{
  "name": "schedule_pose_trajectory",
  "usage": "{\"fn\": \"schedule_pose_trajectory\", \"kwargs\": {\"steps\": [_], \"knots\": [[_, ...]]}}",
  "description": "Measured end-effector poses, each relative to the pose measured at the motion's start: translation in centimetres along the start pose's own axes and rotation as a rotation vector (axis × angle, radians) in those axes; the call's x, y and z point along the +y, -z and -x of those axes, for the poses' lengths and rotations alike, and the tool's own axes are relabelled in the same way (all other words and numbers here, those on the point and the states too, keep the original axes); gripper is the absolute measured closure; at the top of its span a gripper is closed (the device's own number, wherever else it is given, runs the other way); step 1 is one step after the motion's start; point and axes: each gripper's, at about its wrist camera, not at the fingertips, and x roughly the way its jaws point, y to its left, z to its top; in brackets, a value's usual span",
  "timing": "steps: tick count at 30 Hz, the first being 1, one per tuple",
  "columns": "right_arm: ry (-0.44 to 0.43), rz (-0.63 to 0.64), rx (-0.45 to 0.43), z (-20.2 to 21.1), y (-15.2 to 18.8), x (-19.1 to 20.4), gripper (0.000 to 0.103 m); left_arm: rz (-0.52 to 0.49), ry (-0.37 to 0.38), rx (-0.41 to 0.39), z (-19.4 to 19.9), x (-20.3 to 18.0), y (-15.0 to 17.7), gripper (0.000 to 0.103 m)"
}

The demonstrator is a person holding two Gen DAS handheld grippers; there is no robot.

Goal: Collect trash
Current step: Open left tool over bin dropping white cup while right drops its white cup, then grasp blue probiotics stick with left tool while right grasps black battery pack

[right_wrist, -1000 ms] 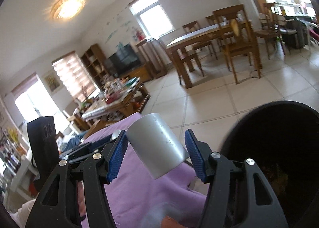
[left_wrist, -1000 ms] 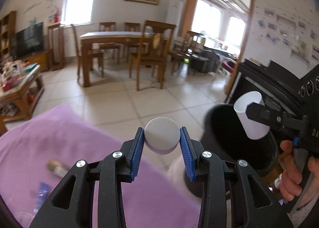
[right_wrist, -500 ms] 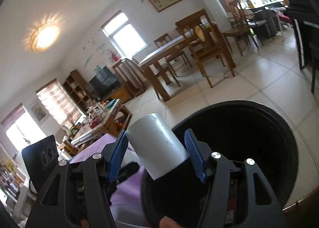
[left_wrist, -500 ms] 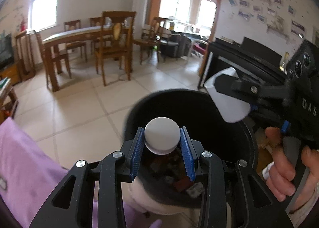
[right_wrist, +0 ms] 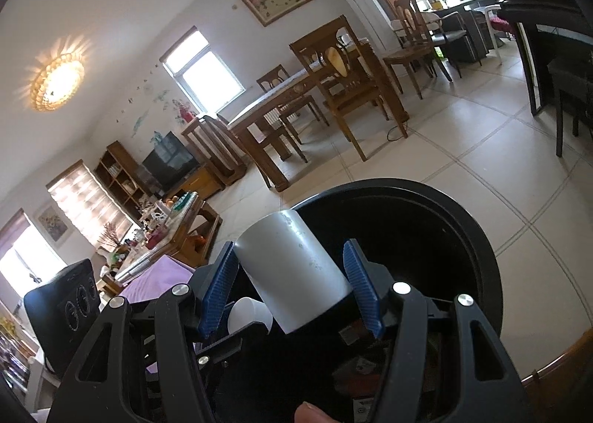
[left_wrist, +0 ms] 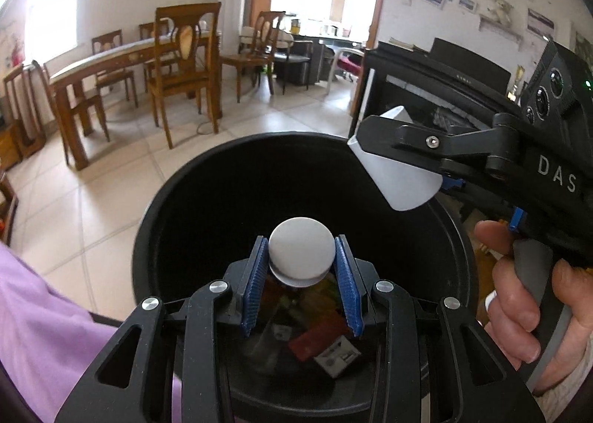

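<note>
Trash cups sit clenched in both grippers' fingers: left gripper (left_wrist: 302,260) grasps a small cup (left_wrist: 301,256), right gripper (right_wrist: 292,284) a paper cup (right_wrist: 292,271). Released now, the paper cup, near the bin (left_wrist: 178,200) rim, could bounce onto the floor (left_wrist: 111,200).

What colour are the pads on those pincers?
Blue, with a ribbed texture, on both grippers' fingertips; clearest in the left wrist view.

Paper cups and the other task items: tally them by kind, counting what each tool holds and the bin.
Paper cups: 2, one in the left tool (cup), one in the right tool (cup)
Black trash bins: 1
Handheld tools: 2
Total: 5
</note>
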Motion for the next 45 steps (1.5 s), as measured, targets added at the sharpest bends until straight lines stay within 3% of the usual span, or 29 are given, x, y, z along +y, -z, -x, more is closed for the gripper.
{"fn": "schedule_pose_trajectory", "kwargs": {"steps": [8,10,11,12,13,15,18,25,35,41,45], "knots": [[0.016,-0.002,-0.010,0.6,0.5,0.2,0.043,-0.048,-0.011,0.006,-0.2,-1.0,0.3,0.066],[0.013,-0.004,-0.003,0.7,0.6,0.2,0.042,-0.056,-0.015,0.009,-0.1,-1.3,0.2,0.055],[0.011,-0.003,0.000,0.7,0.6,0.2,0.041,-0.060,-0.025,0.006,0.0,-1.3,0.2,0.040],[0.009,-0.002,0.002,0.7,0.6,0.3,0.031,-0.066,-0.039,-0.007,0.3,-1.3,0.2,0.027],[0.007,-0.003,0.001,0.7,0.5,0.3,0.020,-0.072,-0.048,-0.019,0.7,-1.3,0.2,0.023],[-0.011,-0.008,-0.008,1.0,0.6,0.4,0.018,-0.089,-0.062,-0.037,1.4,-1.6,0.2,0.012],[-0.015,-0.005,-0.010,1.2,0.5,0.6,0.018,-0.114,-0.081,-0.051,2.2,-2.1,0.1,0.006],[-0.018,-0.011,-0.008,1.4,0.5,0.8,0.012,-0.140,-0.121,-0.060,4.1,-2.0,0.1,0.006],[0.007,0.028,0.020,1.1,1.0,3.9,0.006,-0.076,-0.152,-0.082,9.1,1.3,1.6,0.006],[-0.028,0.121,0.077,-1.3,2.7,9.3,0.006,0.022,-0.219,-0.058,14.4,7.3,5.0,0.006],[-0.079,0.211,0.143,-3.9,5.0,14.5,0.006,0.117,-0.311,-0.046,18.9,13.3,8.1,0.006]]}}
